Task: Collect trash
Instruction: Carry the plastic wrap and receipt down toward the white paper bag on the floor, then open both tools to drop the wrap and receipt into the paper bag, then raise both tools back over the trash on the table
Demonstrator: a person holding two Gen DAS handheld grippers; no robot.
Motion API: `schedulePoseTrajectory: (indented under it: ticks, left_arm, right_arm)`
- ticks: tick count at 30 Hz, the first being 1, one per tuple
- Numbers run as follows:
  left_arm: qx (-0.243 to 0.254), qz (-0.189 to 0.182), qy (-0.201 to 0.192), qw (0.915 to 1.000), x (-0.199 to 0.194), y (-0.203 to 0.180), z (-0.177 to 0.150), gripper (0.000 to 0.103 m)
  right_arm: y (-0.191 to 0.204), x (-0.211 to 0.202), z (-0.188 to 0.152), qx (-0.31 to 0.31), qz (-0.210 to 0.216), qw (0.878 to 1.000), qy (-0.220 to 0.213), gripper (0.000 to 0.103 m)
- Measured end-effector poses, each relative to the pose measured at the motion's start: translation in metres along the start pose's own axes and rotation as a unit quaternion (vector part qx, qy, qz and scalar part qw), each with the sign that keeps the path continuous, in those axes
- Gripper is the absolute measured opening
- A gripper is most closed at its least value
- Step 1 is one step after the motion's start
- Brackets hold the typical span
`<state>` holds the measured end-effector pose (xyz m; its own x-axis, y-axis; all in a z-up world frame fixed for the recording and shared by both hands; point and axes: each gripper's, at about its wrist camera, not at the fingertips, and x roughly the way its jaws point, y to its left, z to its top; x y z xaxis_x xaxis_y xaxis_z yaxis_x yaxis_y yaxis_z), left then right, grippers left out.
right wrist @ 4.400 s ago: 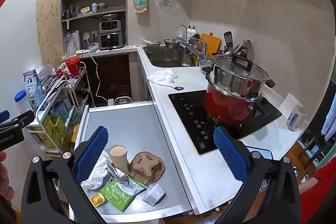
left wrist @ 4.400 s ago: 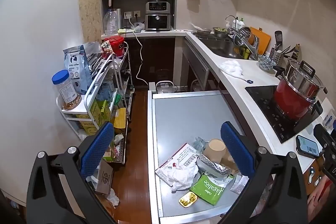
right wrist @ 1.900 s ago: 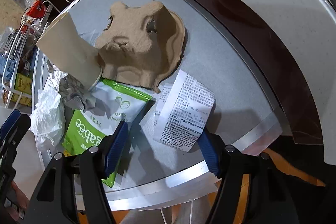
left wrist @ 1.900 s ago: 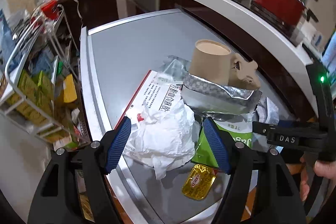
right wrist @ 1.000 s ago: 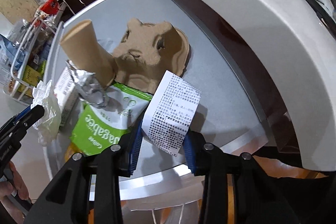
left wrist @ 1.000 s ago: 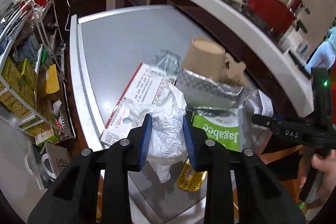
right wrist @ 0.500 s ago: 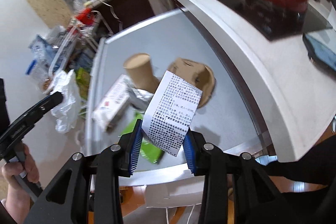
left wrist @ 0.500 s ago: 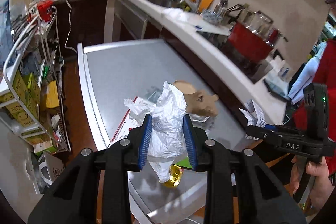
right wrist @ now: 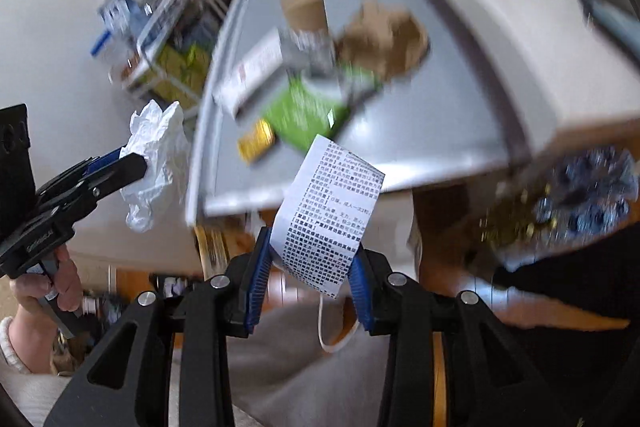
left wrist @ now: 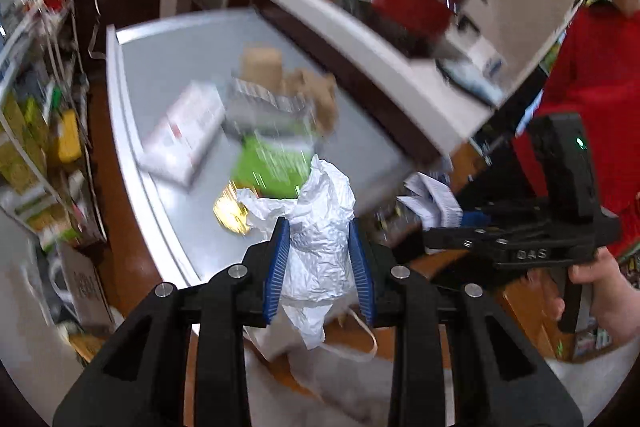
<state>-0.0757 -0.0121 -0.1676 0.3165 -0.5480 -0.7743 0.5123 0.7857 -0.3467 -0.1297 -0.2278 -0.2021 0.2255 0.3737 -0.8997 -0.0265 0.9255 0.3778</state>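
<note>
Your left tool (left wrist: 320, 267) pinches the crumpled white plastic wrapper (left wrist: 320, 227), and your right tool (right wrist: 308, 279) pinches the printed white paper receipt (right wrist: 332, 219) by its lower end; both hang past the near edge of the grey bench (right wrist: 440, 115). The receipt is thin and held only low down, so a fast swing could slip it free. The white bag with a looped handle (left wrist: 332, 367) below looks slack; release off-centre and either piece may land on the floor.

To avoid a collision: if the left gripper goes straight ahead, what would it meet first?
Probably the green packet near the table's front edge, just beyond the white wad that the left gripper holds. Blur makes the depth unsure.
</note>
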Motion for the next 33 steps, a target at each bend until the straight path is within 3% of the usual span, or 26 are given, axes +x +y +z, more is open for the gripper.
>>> schedulePoseTrajectory:
  ticks: [4, 9, 17, 19, 21, 23, 28, 30, 33]
  left_arm:
    - [-0.005, -0.004, 0.047, 0.9989, 0.034, -0.003, -0.025, 0.032]
    - [0.008, 0.026, 0.084, 0.9961, 0.073, -0.002, -0.046, 0.032]
    - [0.000, 0.034, 0.099, 0.9945, 0.088, 0.005, -0.050, 0.033]
    - [0.000, 0.035, 0.100, 0.9944, 0.089, 0.005, -0.052, 0.038]
    - [0.000, 0.037, 0.098, 0.9945, 0.088, 0.002, -0.052, 0.057]
    - [0.001, 0.039, 0.094, 0.9948, 0.086, 0.002, -0.050, 0.060]
    - [-0.006, 0.050, 0.093, 0.9943, 0.082, 0.006, -0.046, 0.063]
    - [-0.009, 0.058, 0.088, 0.9944, 0.076, 0.008, -0.044, 0.065]
    - [-0.011, 0.078, 0.071, 0.9944, 0.061, 0.012, -0.038, 0.077]
  right_arm:
    - [-0.006, 0.036, -0.011, 0.009, -0.003, 0.999, 0.036, 0.036]
    - [-0.012, 0.075, -0.011, 0.009, -0.012, 0.998, 0.060, 0.036]
    - [-0.015, 0.100, -0.002, 0.014, -0.025, 0.997, 0.077, 0.037]
    - [-0.015, 0.103, 0.000, 0.014, -0.029, 0.996, 0.079, 0.037]
    - [-0.015, 0.102, 0.000, 0.017, -0.031, 0.996, 0.080, 0.044]
    - [-0.018, 0.102, 0.001, 0.016, -0.037, 0.996, 0.077, 0.050]
    - [-0.019, 0.092, 0.001, 0.012, -0.051, 0.996, 0.067, 0.052]
    - [-0.017, 0.082, 0.000, 0.003, -0.066, 0.996, 0.054, 0.059]
    - [-0.009, 0.059, 0.001, -0.027, -0.109, 0.993, 0.027, 0.062]
